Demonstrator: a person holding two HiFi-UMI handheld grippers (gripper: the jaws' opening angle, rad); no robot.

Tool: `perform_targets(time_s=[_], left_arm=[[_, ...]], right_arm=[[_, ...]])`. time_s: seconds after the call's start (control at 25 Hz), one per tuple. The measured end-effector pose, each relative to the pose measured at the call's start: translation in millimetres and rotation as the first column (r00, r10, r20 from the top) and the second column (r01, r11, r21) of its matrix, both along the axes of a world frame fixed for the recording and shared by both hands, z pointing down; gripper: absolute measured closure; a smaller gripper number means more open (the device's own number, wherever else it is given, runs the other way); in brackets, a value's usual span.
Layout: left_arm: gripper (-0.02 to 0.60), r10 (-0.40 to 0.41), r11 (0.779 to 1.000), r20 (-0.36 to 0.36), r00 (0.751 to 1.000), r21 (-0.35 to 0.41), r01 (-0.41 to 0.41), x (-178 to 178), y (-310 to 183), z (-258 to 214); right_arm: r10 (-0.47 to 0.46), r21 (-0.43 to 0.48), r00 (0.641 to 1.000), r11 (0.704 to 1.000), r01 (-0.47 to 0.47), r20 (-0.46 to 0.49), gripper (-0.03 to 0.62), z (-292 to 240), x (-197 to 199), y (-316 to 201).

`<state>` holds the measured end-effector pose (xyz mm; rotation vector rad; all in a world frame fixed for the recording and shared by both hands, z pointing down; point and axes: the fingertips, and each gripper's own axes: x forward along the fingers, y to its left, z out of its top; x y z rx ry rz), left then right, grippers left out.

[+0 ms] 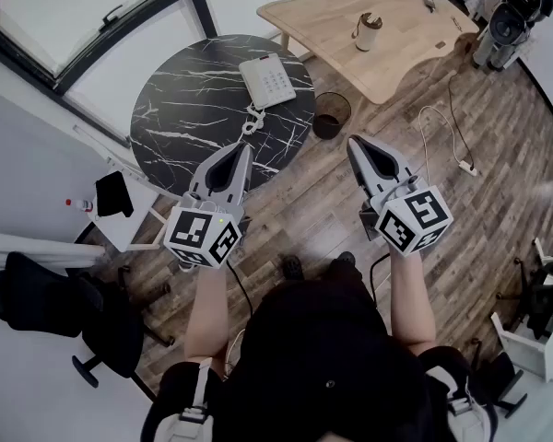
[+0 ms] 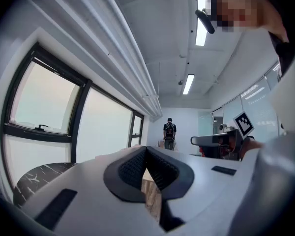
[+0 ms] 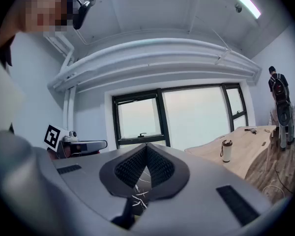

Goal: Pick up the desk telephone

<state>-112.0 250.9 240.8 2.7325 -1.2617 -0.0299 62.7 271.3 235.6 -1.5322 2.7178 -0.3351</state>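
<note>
A white desk telephone [image 1: 274, 79] with a coiled cord lies near the far right rim of a round black marble table [image 1: 194, 109]. My left gripper [image 1: 241, 151] is shut and empty, held level over the table's near edge, well short of the phone. My right gripper [image 1: 355, 144] is also shut and empty, over the wood floor to the right of the table. In the left gripper view the left gripper [image 2: 146, 147] has its pads pressed together; the right gripper [image 3: 146, 145] looks the same in its own view. The phone shows in neither gripper view.
A black waste bin [image 1: 332, 114] stands on the floor by the table. Behind it is a light wooden table [image 1: 415, 49] with a cup [image 1: 367, 33]. A white cable and power strip [image 1: 467, 167] lie on the floor. A black office chair [image 1: 46, 302] stands at the left. A person [image 2: 169, 132] stands far off.
</note>
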Motion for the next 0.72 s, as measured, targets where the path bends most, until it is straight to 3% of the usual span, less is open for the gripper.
perform_targets(time_s=[0.32,0.56,0.72], left_arm=[[0.566,0.007,1.0,-0.012,1.0,-0.01,-0.007,-5,-3,-3],[0.566,0.019,1.0,-0.012,1.0,-0.006,-0.019,-5,-3,-1],[0.566,0.028,0.999,-0.01,1.0,-0.026,-0.028,-1,-4,5]], right_arm=[[-0.013,0.008,0.999,1.0,0.013,-0.037,0.565,-4,-7,0],[-0.001,0.04,1.0,0.999,0.001,-0.015,0.565,-11,-7,3],[0.019,0.015,1.0,1.0,-0.019,-0.009,0.563,-2,0,3]])
